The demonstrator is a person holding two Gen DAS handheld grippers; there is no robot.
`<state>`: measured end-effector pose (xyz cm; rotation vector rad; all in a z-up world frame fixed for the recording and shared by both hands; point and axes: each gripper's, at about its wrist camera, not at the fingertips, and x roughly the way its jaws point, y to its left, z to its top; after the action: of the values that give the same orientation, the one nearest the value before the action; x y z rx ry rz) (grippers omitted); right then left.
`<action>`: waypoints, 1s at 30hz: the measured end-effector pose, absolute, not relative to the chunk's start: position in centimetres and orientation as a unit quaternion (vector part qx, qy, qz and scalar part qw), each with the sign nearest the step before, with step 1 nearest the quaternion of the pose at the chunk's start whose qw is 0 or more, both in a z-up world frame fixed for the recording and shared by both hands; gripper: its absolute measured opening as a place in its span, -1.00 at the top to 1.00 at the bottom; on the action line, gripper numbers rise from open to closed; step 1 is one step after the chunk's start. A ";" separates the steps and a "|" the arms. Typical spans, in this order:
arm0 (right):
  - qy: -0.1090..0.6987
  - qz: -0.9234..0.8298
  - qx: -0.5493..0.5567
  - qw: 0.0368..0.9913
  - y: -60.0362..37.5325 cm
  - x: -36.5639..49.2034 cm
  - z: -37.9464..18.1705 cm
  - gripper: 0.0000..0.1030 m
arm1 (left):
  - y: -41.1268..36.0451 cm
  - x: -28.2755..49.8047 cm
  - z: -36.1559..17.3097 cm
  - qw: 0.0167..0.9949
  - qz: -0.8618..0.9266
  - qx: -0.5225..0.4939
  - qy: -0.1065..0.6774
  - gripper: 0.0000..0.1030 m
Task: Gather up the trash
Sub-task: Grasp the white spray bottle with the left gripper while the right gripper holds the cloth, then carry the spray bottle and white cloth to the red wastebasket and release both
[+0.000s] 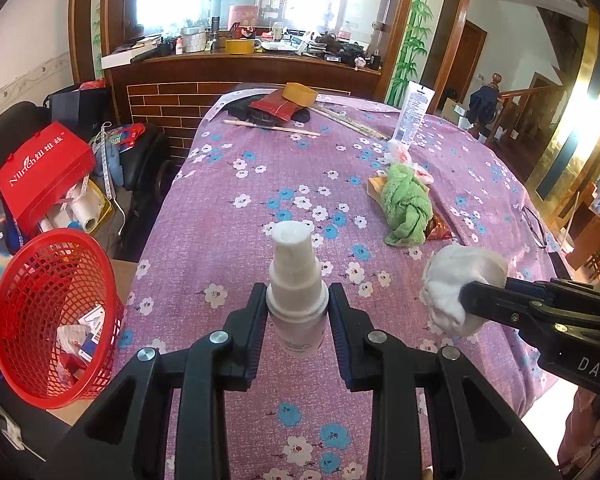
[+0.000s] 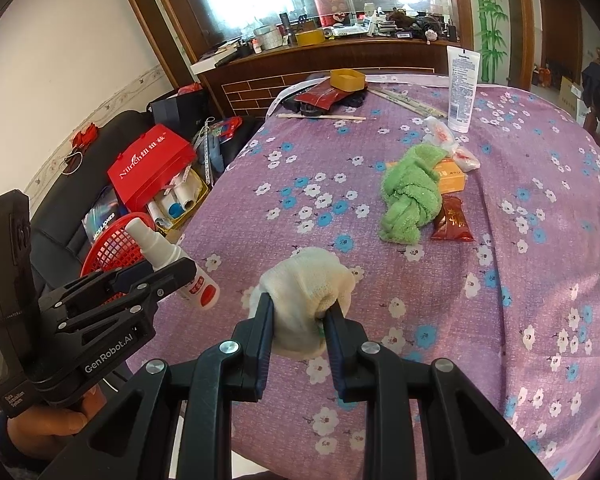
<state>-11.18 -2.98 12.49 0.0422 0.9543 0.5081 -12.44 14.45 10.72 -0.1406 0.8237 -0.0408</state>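
My left gripper (image 1: 298,300) is shut on a small white spray bottle (image 1: 296,284), held above the purple flowered tablecloth (image 1: 260,184). From the right wrist view the same bottle (image 2: 168,258) shows tilted in the left gripper (image 2: 180,272). My right gripper (image 2: 300,312) is shut on a balled white cloth wad (image 2: 306,292), and in the left wrist view that wad (image 1: 456,280) sits at the right gripper (image 1: 466,292) tips. A red mesh basket (image 1: 48,312) holding some scraps stands below the table's left edge.
On the table lie a knotted green cloth (image 2: 410,196), an orange box (image 2: 450,178), a red snack packet (image 2: 452,220), white wrappers (image 2: 444,134), a standing white tube (image 2: 462,88), chopsticks (image 2: 324,117) and a yellow tub (image 2: 346,79). A red gift box (image 1: 44,168) and clutter fill the left.
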 end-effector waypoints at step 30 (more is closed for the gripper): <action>0.454 0.278 0.006 0.847 -0.1 -11.0 12.4 0.48 | 17.5 -14.3 11.9 0.917 0.017 -0.091 0.388 0.43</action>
<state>-11.00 -0.05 12.40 0.0117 0.9573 0.5857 -14.28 17.54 11.86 -0.1873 0.7973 0.0342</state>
